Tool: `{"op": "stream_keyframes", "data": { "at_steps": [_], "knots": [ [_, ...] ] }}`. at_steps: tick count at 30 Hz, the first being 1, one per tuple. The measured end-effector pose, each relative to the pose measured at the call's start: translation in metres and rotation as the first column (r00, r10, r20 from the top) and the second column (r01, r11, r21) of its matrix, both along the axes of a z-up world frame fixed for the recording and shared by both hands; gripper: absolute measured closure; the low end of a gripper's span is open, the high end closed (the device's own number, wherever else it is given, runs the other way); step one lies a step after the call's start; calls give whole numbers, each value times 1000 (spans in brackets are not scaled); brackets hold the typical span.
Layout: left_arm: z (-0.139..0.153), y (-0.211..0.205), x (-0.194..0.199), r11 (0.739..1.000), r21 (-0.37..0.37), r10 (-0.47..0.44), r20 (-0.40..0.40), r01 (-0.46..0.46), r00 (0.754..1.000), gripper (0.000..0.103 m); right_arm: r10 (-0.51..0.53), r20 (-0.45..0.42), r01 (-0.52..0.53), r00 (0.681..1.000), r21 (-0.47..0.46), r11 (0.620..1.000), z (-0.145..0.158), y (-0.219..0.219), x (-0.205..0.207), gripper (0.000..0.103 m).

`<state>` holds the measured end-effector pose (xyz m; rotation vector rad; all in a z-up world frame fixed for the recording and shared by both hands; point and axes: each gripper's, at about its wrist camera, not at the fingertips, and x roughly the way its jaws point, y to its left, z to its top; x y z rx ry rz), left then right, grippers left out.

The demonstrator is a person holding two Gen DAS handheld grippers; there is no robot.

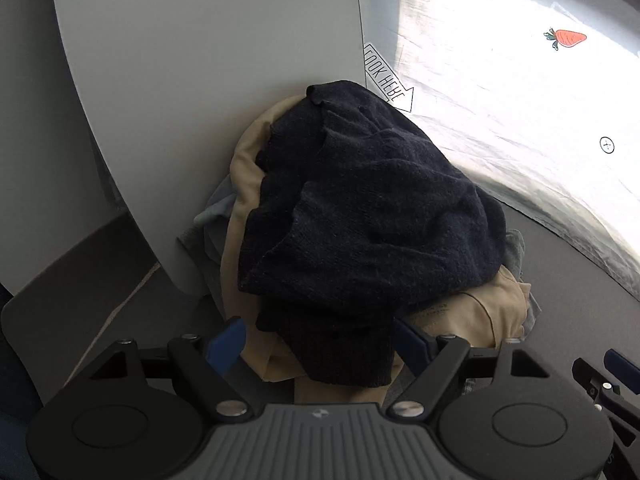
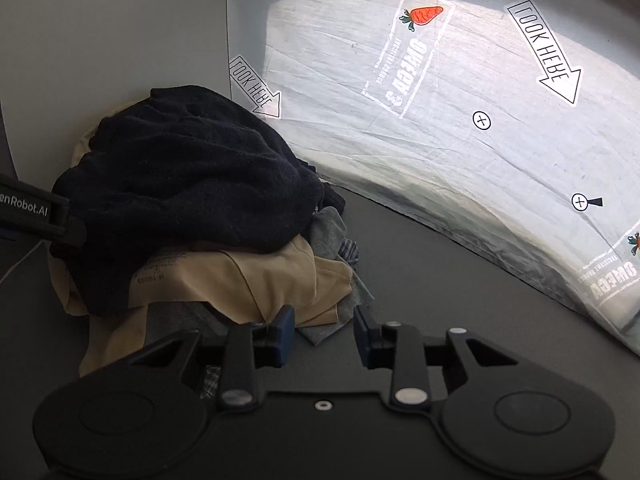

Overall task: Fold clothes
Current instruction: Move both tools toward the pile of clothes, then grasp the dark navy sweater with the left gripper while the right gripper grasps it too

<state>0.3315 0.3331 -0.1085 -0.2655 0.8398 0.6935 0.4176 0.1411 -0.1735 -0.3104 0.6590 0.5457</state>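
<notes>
A pile of clothes sits on a dark grey table [image 2: 440,264]. A dark navy knit sweater [image 1: 360,208] lies on top, over a beige garment [image 1: 484,312] and grey pieces. In the right wrist view the sweater [image 2: 192,176] tops the beige garment [image 2: 248,276] and a grey cloth [image 2: 332,236]. My left gripper [image 1: 320,344] is open, its blue pads either side of the sweater's near hanging edge. My right gripper [image 2: 324,332] is open and empty, just before the pile's lower right corner.
A white panel [image 1: 200,80] stands behind the pile. A white printed sheet [image 2: 460,140] with carrot logos and arrows covers the far right. The left gripper's body [image 2: 36,216] shows at the left edge of the right wrist view.
</notes>
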Motion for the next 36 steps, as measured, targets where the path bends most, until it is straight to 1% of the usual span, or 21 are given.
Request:
{"op": "stream_keyframes", "data": {
  "at_steps": [3, 5, 8, 10, 14, 18, 19, 20, 22, 23, 25, 27, 28, 29, 30, 31, 32, 34, 36],
  "knots": [
    [-4, 17, 16, 1000, 15, 24, -12, -24, 1000, 22, 38, -14, -38, 999, -6, 999, -15, 30, 19, 71],
    [-6, 21, 22, 999, 28, 18, -16, -18, 1000, 22, 63, -28, -63, 998, -5, 998, -26, 48, 30, 71],
    [-9, 24, 31, 998, 61, 5, -24, -4, 1000, 22, 106, -28, -106, 994, -21, 994, -35, 68, 37, 71],
    [-11, 26, 34, 998, 70, -1, -21, 3, 1000, 22, 127, -8, -127, 992, -34, 991, -38, 81, 41, 69],
    [-14, 30, 41, 997, 73, -30, -26, 32, 999, 22, 166, 54, -162, 985, -72, 984, -38, 94, 40, 62],
    [-16, 37, 45, 999, 28, -29, -4, 29, 1000, 22, 241, 105, -228, 965, -121, 966, -40, 101, 36, 62],
    [-16, 37, 46, 999, 26, -32, 2, 32, 999, 23, 265, 117, -250, 957, -134, 959, -40, 103, 35, 62],
    [-16, 37, 47, 999, 26, -35, 8, 35, 999, 25, 287, 128, -268, 949, -151, 952, -41, 105, 35, 62],
    [-16, 37, 50, 999, 21, -47, 19, 46, 999, 39, 339, 153, -307, 928, -196, 931, -43, 112, 33, 62],
    [-16, 36, 51, 999, 13, -52, 25, 52, 998, 42, 368, 166, -329, 915, -223, 918, -44, 115, 31, 62],
    [-15, 34, 54, 998, 12, -58, 28, 58, 998, 52, 395, 165, -353, 904, -237, 905, -45, 118, 31, 70],
    [-12, 30, 54, 998, 24, -64, 32, 63, 997, 58, 371, 161, -338, 915, -198, 920, -41, 113, 32, 83],
    [-10, 29, 53, 998, 29, -63, 34, 62, 997, 62, 351, 165, -322, 922, -177, 930, -38, 109, 32, 85],
    [-8, 28, 52, 998, 27, -61, 39, 60, 997, 64, 331, 170, -305, 928, -162, 939, -34, 104, 32, 88],
    [-6, 28, 51, 998, 22, -60, 45, 59, 997, 68, 311, 175, -287, 934, -147, 946, -31, 100, 32, 91],
    [-5, 26, 50, 998, 14, -65, 52, 64, 997, 74, 291, 179, -270, 940, -132, 954, -28, 95, 32, 92],
    [-3, 25, 49, 997, 5, -72, 60, 72, 996, 77, 262, 190, -243, 946, -116, 963, -23, 90, 32, 94],
    [2, 18, 47, 995, -3, -94, 77, 95, 993, 89, 202, 210, -189, 956, -84, 978, -13, 79, 34, 96],
    [9, 7, 43, 992, -3, -123, 91, 123, 988, 91, 137, 225, -130, 965, -48, 990, -2, 67, 37, 98]
  ]
}}
